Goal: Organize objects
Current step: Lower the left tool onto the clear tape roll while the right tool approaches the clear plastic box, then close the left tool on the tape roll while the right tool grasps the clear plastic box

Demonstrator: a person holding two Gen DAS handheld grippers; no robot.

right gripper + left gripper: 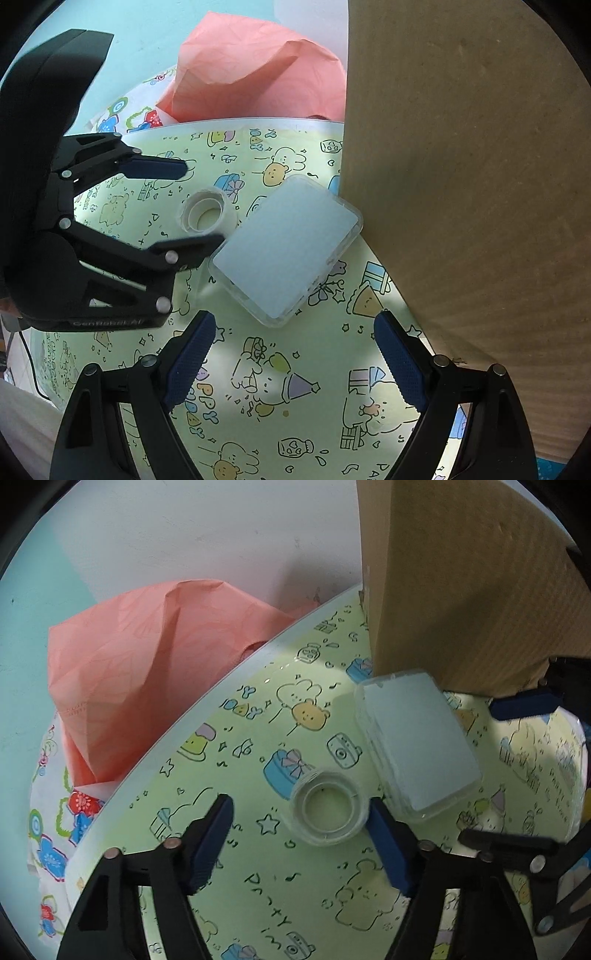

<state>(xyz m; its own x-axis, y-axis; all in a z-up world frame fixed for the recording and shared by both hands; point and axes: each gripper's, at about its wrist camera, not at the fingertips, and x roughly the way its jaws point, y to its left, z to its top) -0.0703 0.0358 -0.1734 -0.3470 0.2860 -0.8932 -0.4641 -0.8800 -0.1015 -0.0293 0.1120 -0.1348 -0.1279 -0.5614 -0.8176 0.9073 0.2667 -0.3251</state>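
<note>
A roll of clear tape lies flat on the cartoon-printed bench, just beside a clear plastic case that touches the foot of a cardboard box. The left gripper straddles the tape, one pad apart from it, the other at its rim. The right gripper hangs released, near the case and clear of it.

Tabletop: glossy printed film, smooth, shows glare. Tape roll: clear glossy plastic. Flat case: transparent plastic shell, matt pale-blue insert. Box upper right: matt brown corrugated cardboard, ribbed. Pink sheet upper left: creased matt paper. Left gripper: black matt plastic, metal pins, blue textured rubber pads.
</note>
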